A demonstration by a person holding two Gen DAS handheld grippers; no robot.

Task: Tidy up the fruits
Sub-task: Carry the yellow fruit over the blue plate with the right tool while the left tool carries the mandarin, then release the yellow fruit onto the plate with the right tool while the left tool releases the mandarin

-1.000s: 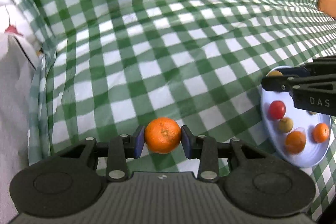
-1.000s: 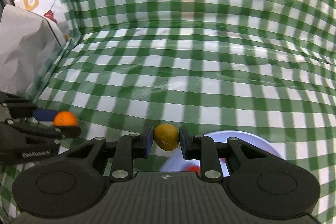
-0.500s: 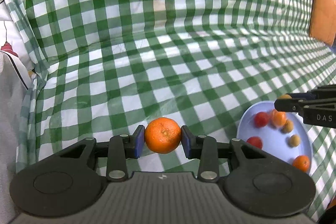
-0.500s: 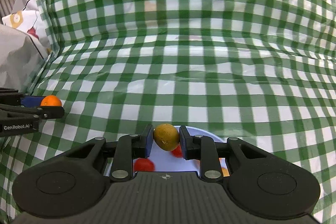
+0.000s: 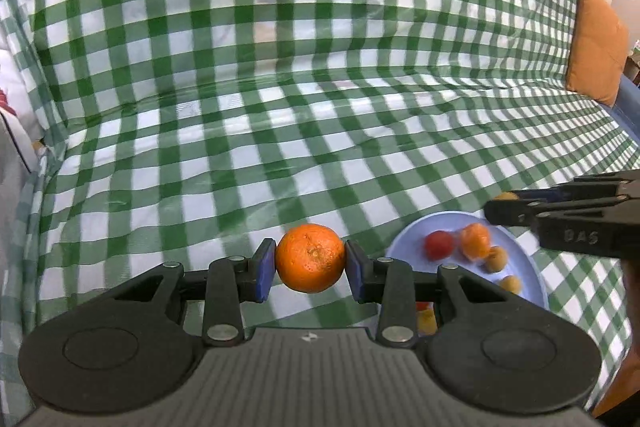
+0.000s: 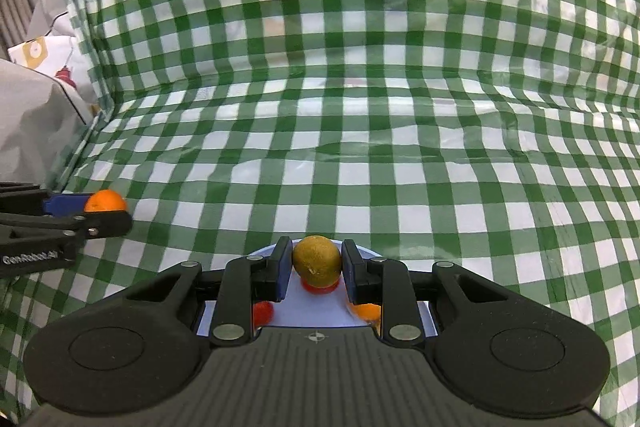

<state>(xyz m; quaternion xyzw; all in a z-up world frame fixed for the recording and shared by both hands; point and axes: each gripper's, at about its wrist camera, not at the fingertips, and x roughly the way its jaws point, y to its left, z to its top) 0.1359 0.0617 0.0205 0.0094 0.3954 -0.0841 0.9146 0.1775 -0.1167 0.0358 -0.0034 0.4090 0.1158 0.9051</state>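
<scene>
Green-and-white checked cloth (image 5: 280, 131) covers the seat and backrest ahead of both grippers. Nearest, the left gripper (image 5: 310, 265) has its jaws clamped on an orange mandarin (image 5: 310, 258), one blue pad pressed to each side. Just right of those jaws lies a pale blue plate (image 5: 404, 245) carrying a red fruit (image 5: 439, 244) and several blurred orange and yellowish ones. The right gripper (image 6: 316, 263) hangs over that plate, its jaws closed on a small olive-brown fruit (image 6: 317, 260); red and orange fruits show below it. Far right of the left jaws, an orange cushion (image 5: 596, 47) leans on the backrest.
</scene>
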